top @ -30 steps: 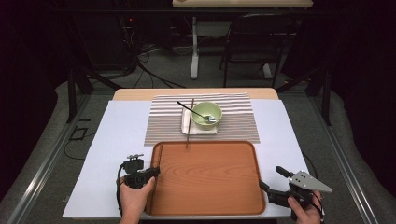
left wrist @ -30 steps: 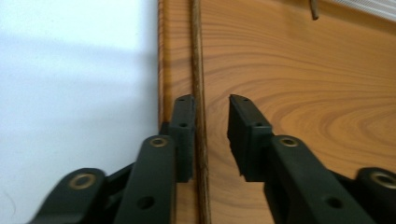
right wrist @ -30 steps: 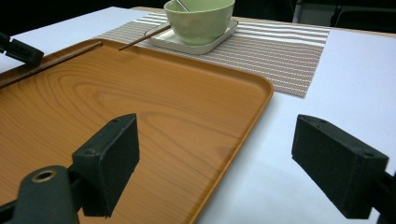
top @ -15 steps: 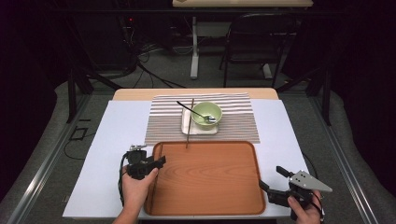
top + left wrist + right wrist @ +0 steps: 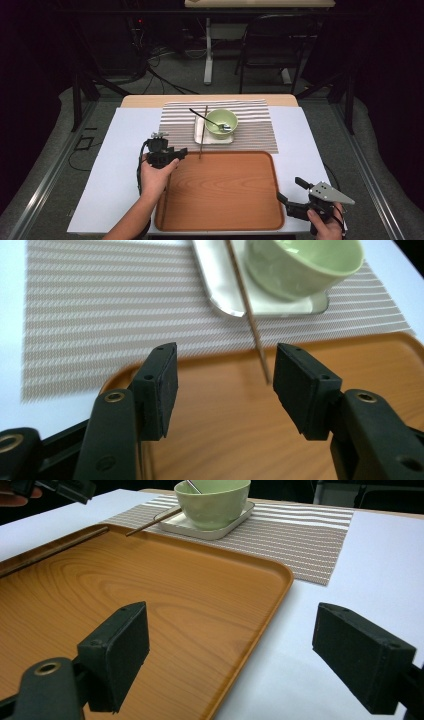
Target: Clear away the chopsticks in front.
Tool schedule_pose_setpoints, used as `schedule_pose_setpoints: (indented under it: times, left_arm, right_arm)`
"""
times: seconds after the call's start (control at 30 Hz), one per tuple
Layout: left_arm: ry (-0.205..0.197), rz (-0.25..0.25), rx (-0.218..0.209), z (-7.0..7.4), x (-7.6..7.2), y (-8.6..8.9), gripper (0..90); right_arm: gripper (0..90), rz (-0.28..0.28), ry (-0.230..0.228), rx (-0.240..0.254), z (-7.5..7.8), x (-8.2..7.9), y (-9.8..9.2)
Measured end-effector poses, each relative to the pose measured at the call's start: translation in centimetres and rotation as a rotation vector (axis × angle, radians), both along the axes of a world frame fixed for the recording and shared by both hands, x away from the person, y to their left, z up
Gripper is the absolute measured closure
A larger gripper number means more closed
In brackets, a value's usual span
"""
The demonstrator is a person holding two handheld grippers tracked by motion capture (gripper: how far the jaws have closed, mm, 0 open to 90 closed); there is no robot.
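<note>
A light green bowl (image 5: 221, 122) with a spoon (image 5: 226, 127) in it stands on a small white plate (image 5: 201, 133) on the striped mat (image 5: 252, 127). A thin brown chopstick (image 5: 202, 131) leans across the plate's left side, its near end over the tray's far rim. My left gripper (image 5: 179, 154) hovers at the far left corner of the wooden tray (image 5: 220, 195). In the left gripper view its jaws (image 5: 225, 365) have just been opening and stand wide, gripping nothing, with the chopstick (image 5: 250, 315) beyond them. My right gripper (image 5: 290, 190) stands open at the tray's near right corner, holding nothing.
A white sheet (image 5: 115, 165) covers the table under the mat and tray. In the right gripper view the open jaws (image 5: 232, 625) straddle the tray's right rim (image 5: 260, 615). Behind the table stand a dark chair (image 5: 270, 45) and a desk leg (image 5: 208, 50).
My left hand has moved away from the person along the tray's left edge toward the mat and a little right. The right hand has kept still.
</note>
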State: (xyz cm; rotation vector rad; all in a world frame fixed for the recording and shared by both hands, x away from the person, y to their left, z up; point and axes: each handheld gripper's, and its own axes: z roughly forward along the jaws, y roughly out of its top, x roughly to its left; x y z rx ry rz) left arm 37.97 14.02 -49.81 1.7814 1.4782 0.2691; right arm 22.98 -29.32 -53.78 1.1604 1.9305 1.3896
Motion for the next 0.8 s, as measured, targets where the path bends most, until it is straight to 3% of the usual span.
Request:
schedule_pose_setpoints:
  times: [0.17,0.33,0.53,0.8]
  left_arm:
    - [-0.02,-0.02,-0.026,0.5,1.8,-0.9,45.6]
    - [-0.01,-0.039,-0.056,0.4,3.5,-1.7,48.7]
    - [-0.013,-0.018,-0.066,-0.5,6.0,-2.3,53.1]
    - [-0.006,0.012,-0.087,-1.5,7.6,-2.3,59.8]
  right_arm:
    - [14.7,-0.002,-0.004,-0.007,0.0,-0.1,-0.1]
    - [14.7,-0.003,-0.007,-0.016,0.0,-0.3,-0.1]
    - [14.7,0.001,-0.004,-0.014,0.0,-0.1,-0.1]
    - [14.6,0.009,-0.009,-0.014,0.0,-0.1,0.0]
